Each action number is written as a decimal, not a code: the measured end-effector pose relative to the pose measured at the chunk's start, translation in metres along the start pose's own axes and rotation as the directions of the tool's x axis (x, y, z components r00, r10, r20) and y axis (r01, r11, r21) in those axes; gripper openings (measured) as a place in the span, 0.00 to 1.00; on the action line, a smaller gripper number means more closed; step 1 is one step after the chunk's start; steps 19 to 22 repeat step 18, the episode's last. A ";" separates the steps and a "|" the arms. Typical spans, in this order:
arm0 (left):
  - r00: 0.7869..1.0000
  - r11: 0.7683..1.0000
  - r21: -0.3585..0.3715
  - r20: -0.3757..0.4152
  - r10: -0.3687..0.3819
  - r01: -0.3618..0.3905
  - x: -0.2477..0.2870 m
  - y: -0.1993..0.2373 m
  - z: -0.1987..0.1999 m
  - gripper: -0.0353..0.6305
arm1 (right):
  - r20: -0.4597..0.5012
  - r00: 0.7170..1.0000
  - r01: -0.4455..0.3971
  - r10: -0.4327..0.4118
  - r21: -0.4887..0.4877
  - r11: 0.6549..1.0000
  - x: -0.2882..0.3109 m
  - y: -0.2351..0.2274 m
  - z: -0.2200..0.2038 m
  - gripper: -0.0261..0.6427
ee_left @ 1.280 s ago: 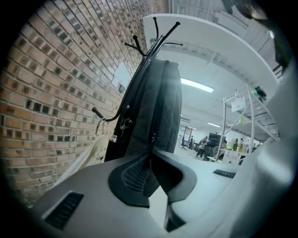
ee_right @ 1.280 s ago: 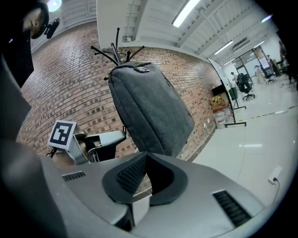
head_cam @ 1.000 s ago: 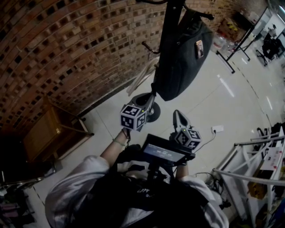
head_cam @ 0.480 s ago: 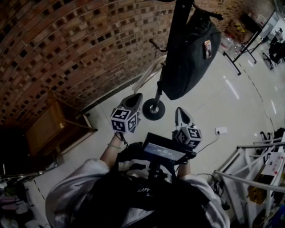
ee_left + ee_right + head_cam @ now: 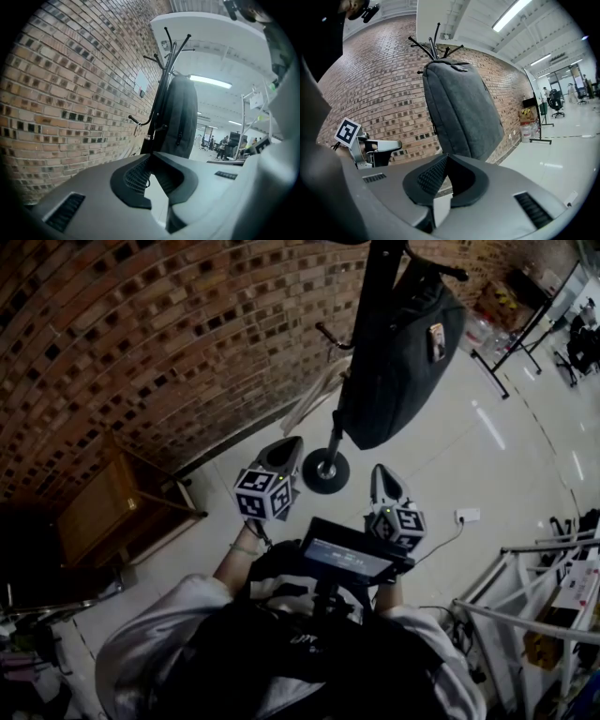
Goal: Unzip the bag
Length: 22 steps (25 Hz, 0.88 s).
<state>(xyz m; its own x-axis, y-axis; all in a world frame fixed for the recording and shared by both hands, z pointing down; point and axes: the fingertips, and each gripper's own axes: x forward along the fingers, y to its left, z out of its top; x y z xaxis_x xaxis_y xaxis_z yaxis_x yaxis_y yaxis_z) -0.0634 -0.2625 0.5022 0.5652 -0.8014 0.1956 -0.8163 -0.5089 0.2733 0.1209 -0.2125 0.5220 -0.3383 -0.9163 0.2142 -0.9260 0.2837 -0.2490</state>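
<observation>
A dark grey backpack hangs from a black coat stand beside the brick wall, its round base on the pale floor. A small label shows on its side. In the head view my left gripper points at the stand's base and my right gripper is held just right of it, both below the bag and apart from it. The left gripper view shows the bag ahead of its shut, empty jaws. In the right gripper view the bag looms above shut, empty jaws, with the left gripper off to the left.
A wooden cabinet stands against the wall at the left. A white metal rack is at the right, and a white power strip lies on the floor. A black frame stand is further back. People stand far off in the hall.
Over the last second my left gripper has drawn back a little, down and left, away from the bag's lower end. Since half a second ago hardly anything has moved.
</observation>
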 end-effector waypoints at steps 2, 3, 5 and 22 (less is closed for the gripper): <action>1.000 1.000 -0.007 0.005 0.003 -0.003 -0.001 0.001 0.001 0.07 | 0.001 1.000 -0.004 0.004 -0.001 1.000 0.000 0.001 0.000 0.02; 1.000 1.000 -0.010 0.006 0.004 -0.004 -0.001 0.001 0.001 0.07 | 0.001 1.000 -0.004 0.004 -0.003 1.000 0.001 0.001 0.000 0.02; 1.000 1.000 -0.013 0.005 0.006 -0.006 -0.002 0.002 0.001 0.07 | 0.000 1.000 -0.005 0.005 -0.004 1.000 0.002 0.002 -0.001 0.02; 1.000 0.999 -0.045 0.013 0.013 -0.013 -0.008 0.011 0.001 0.07 | 0.006 1.000 -0.010 0.010 0.007 1.000 0.008 0.007 -0.003 0.02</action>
